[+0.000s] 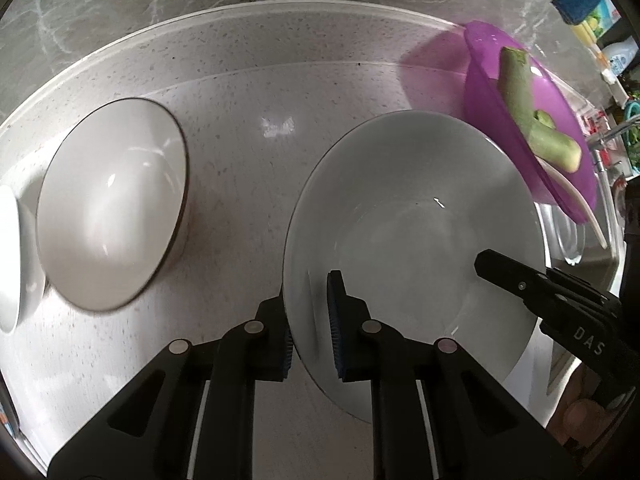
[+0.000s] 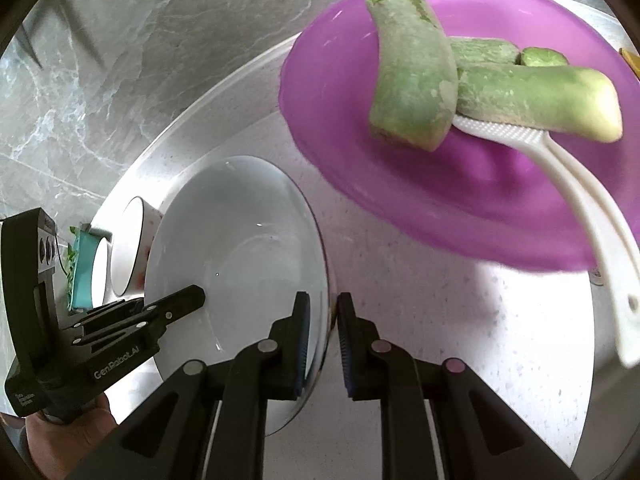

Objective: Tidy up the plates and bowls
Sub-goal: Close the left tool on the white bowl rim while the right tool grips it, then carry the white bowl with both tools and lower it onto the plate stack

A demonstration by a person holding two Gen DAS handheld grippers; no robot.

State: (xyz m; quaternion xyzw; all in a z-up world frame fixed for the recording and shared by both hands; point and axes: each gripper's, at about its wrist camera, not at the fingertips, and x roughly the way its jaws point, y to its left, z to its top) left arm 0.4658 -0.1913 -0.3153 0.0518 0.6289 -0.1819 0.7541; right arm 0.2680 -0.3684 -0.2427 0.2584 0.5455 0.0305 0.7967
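Plate (image 1: 412, 240) of pale grey sits on the speckled desk (image 1: 240, 168), held from two sides: the left gripper (image 1: 310, 330) has its jaws pinching the plate's left rim, the right gripper (image 2: 322, 338) pinching the opposite rim. A white bowl (image 1: 112, 204) stands well to the left. Beside it another white dish (image 1: 12, 256) is cut off by the frame. A purple plate (image 2: 400, 168) carries green vegetable pieces (image 2: 416, 68) that hide part of a white utensil (image 2: 580, 216).
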